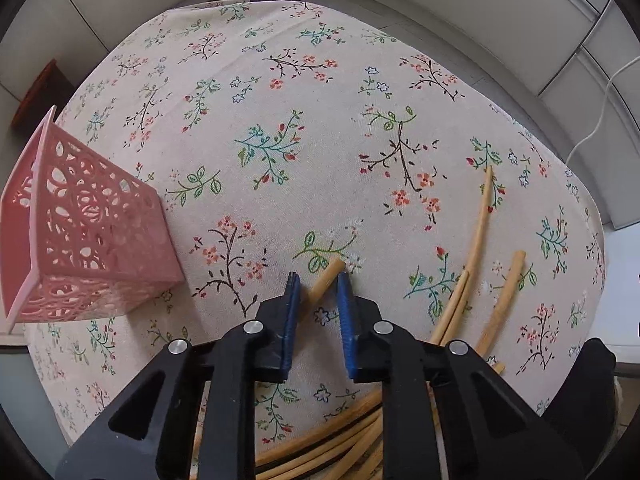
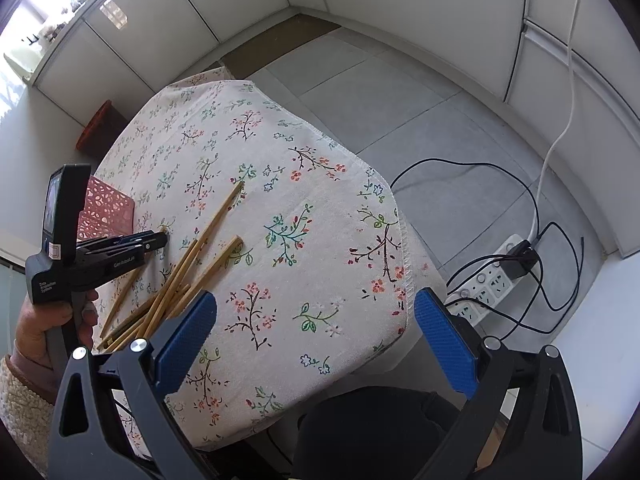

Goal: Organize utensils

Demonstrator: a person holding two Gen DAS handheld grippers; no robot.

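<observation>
Right, the floral tablecloth (image 1: 280, 92) carries it all: pink holder (image 1: 88, 232) at its left edge, loose chopsticks (image 2: 180, 276) piled nearer the person. The left gripper (image 1: 318, 284) is narrowed around one chopstick (image 1: 326, 278), though pad contact isn't clear; next, I'd judge, lift it to the holder. Only the right wrist view shows the right gripper (image 2: 316, 340) gaping wide, empty.
</observation>
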